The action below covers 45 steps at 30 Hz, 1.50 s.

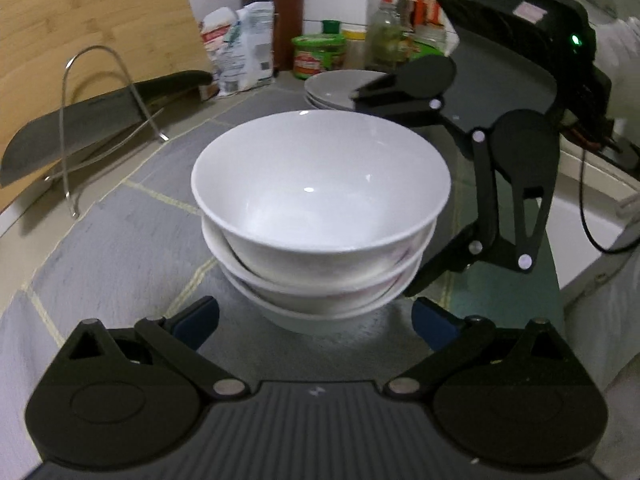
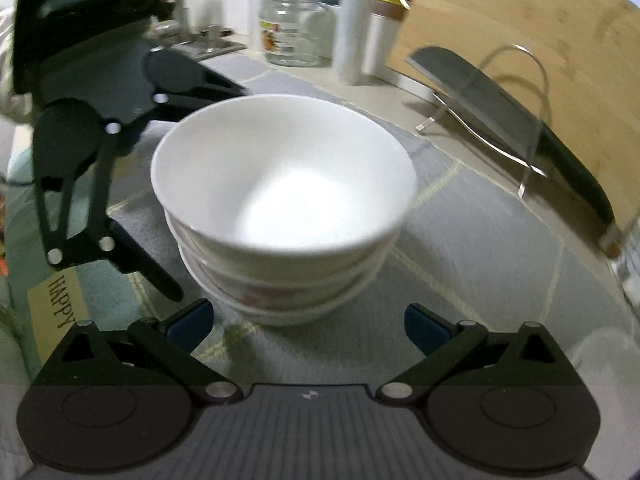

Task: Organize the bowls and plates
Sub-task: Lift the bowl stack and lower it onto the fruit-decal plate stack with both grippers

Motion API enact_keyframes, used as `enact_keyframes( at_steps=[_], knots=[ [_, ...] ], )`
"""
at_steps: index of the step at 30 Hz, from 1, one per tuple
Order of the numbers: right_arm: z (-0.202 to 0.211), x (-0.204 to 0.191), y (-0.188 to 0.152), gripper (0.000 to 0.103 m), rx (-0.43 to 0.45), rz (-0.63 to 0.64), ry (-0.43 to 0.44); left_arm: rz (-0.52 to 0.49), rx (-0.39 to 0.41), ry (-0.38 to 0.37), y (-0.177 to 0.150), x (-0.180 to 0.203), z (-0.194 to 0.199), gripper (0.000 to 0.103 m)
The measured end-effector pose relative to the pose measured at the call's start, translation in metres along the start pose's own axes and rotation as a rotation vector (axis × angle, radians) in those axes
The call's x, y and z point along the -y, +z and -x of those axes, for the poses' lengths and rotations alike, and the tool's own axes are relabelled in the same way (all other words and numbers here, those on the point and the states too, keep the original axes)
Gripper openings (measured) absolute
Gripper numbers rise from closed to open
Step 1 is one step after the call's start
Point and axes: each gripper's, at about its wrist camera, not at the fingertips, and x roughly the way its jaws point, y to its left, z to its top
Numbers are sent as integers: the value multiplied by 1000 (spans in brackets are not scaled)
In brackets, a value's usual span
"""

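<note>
left wrist view: stacked white bowls (image 1: pixel 320 216) sit on the grey tiled table (image 1: pixel 120 248) just ahead of the spread, empty left hand-held gripper (image 1: pixel 316 320); right hand-held gripper (image 2: pixel 308 322) likewise spread; plates (image 1: pixel 340 90) beyond.

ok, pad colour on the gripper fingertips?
Blue pads on black fingers; clearest in the left wrist view.

**Bowl stack flanked by grippers, open mat in front**

The stack of 3 bowls (image 1: pixel 320 216) is flanked by the left gripper (image 1: pixel 316 324) and right gripper (image 2: pixel 308 328), jaws spread, nothing gripped. Behind, passage is blocked by plates (image 1: pixel 340 90), cleaver (image 1: pixel 80 132) on wire rack (image 1: pixel 96 120), jars (image 1: pixel 320 56).
</note>
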Motion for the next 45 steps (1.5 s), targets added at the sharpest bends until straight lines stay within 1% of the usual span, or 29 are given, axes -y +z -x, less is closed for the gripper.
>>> enact_keyframes(
  at_steps=[4, 6, 12, 15, 20, 23, 33, 38, 45],
  knots=[
    [-1, 4, 7, 98, -15, 39, 35, -33, 3, -31, 5, -5, -3, 99],
    [0, 3, 8, 95, -21, 58, 51, -45, 0, -47, 6, -6, -2, 91],
    [-1, 6, 12, 90, -43, 84, 89, -100, -13, -71, 12, -6, -6, 90],
    [-1, 6, 16, 87, -54, 93, 106, -109, -19, -80, 13, -7, -6, 89],
    [-2, 10, 21, 85, -66, 106, 123, -125, -31, -102, 14, -10, -6, 89],
    [-3, 10, 20, 85, -79, 118, 126, -140, -39, -119, 16, -11, -8, 89],
    [-4, 10, 24, 84, -87, 117, 140, -125, -64, -179, 20, -21, -13, 89],
    [-5, 9, 26, 84, -91, 115, 148, -131, -72, -186, 20, -20, -14, 89],
    [-4, 7, 27, 84, -95, 109, 138, -129, -73, -181, 20, -19, -13, 89]
  ],
)
